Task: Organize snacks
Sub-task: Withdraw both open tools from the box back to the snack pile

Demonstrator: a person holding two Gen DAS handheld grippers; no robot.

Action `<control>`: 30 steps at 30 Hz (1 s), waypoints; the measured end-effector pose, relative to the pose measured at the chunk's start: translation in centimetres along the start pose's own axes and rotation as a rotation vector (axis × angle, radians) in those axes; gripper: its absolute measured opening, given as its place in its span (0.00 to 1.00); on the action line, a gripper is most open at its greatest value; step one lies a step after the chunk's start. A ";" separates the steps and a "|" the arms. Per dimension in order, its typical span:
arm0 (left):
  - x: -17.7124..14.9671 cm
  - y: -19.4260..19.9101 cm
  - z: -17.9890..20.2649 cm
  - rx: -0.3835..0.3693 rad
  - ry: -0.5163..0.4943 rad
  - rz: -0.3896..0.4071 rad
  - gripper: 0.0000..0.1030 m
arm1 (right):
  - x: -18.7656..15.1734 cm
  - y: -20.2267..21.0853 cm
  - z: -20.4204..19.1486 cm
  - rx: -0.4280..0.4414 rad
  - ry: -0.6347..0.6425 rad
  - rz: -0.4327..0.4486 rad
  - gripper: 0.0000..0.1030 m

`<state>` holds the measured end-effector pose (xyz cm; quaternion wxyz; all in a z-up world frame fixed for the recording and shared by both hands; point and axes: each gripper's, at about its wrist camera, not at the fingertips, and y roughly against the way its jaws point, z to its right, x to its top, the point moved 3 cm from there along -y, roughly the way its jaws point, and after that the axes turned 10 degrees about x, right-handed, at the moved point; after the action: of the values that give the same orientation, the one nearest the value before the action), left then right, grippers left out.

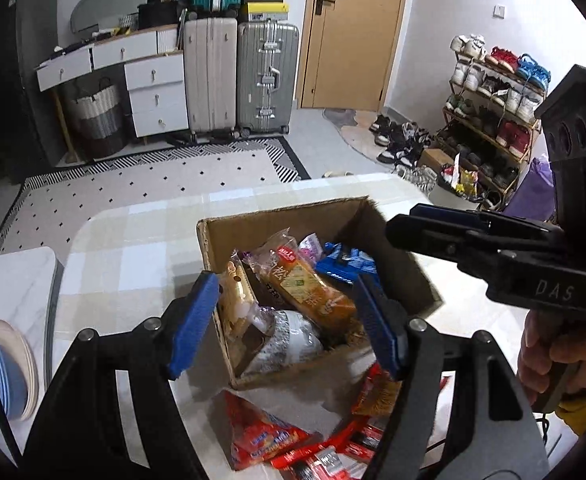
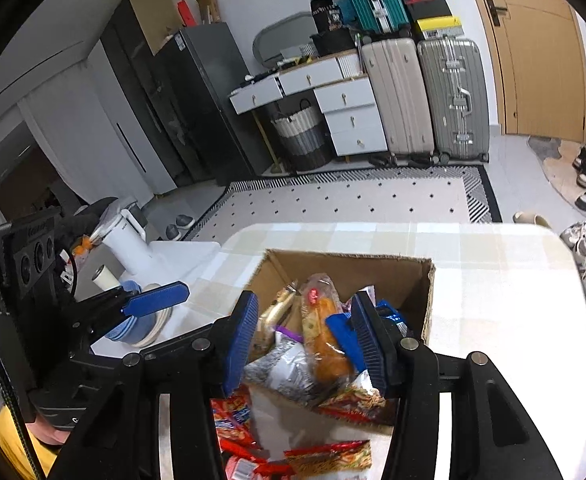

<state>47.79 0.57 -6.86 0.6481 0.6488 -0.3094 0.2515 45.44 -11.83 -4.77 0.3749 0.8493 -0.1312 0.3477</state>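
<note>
Holding the fingers (image 1: 195, 320) of the left gripper (image 1: 287, 286) spread, pinching nothing, pads clear of every packet. Holding the fingers (image 2: 241, 336) of the right gripper (image 2: 305, 302) spread likewise, also gripping nothing as far as either view shows. Hovering both grippers over the open cardboard box (image 1: 213, 248), the left above its near side, the right above its far right corner, each pointing down into it; judging this as a pause between placements, both tools free for the next pick. Keeping the box upright on the checked counter (image 1: 133, 248), top open, presumably for dropping packets in from above. Counting inside it at least five snacks, heaped loosely: a long orange packet (image 1: 313, 292) lying aslant on top, a grey-and-white bag (image 1: 289, 340), a pale yellow packet (image 1: 235, 292), a blue packet (image 1: 345, 264) and a pink packet (image 1: 311, 246). Leaving loose red packets (image 1: 261, 436) on the counter just in front of the box, overlapping, at least three, exact count not readable; judging these as the work left to do, lying nearest the fingers for easy reach. Counting one box, two grippers, and one stack of dishes (image 1: 5, 376) off to the left, apart from the task.
</note>
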 end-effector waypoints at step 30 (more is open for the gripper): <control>-9.9 34.2 0.1 0.067 0.098 0.497 0.99 | -10.0 23.4 -16.9 0.055 0.248 0.441 0.99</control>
<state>16.17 2.31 9.34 0.5588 0.5610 -0.4192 0.4441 18.55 -15.93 9.18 0.2798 0.7609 -0.2568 0.5262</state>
